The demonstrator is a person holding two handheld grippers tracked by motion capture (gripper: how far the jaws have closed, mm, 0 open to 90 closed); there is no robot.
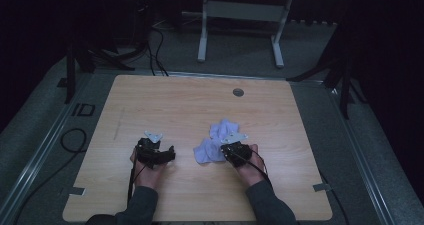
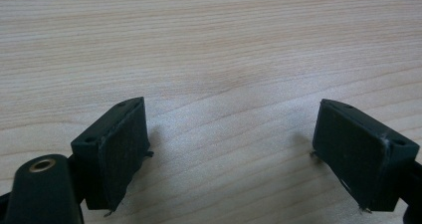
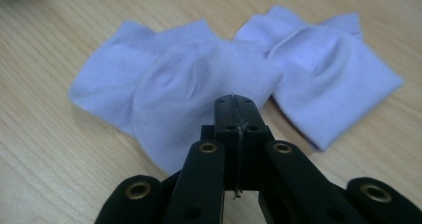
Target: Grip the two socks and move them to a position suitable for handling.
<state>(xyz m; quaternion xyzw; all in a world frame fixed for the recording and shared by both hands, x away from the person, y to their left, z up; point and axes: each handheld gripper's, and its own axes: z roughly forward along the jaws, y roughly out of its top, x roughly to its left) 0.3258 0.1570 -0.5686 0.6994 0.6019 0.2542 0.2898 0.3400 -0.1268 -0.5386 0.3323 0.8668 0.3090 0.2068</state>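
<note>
i note the right gripper [image 3: 234, 102], jaws pressed together and holding nothing, sits just short of the near sock [image 3: 174, 92], whose mate [image 3: 328, 79] lies beyond it; left gripper [image 2: 229, 149], jaws spread, rests well apart over bare table [image 1: 165, 100].

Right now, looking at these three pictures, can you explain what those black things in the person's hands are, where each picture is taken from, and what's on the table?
A person sits at a wooden table with a hand-held gripper in each hand; each has two black jaws. One picture looks down from above the person. The other two come from cameras riding on the grippers, looking along their jaws. The left gripper has its jaws wide apart over bare wood, holding nothing. The right gripper has its jaws shut, tips at the edge of a pale lilac sock; whether fabric is pinched, I cannot tell. A second matching sock lies beside it, the two touching.
</note>
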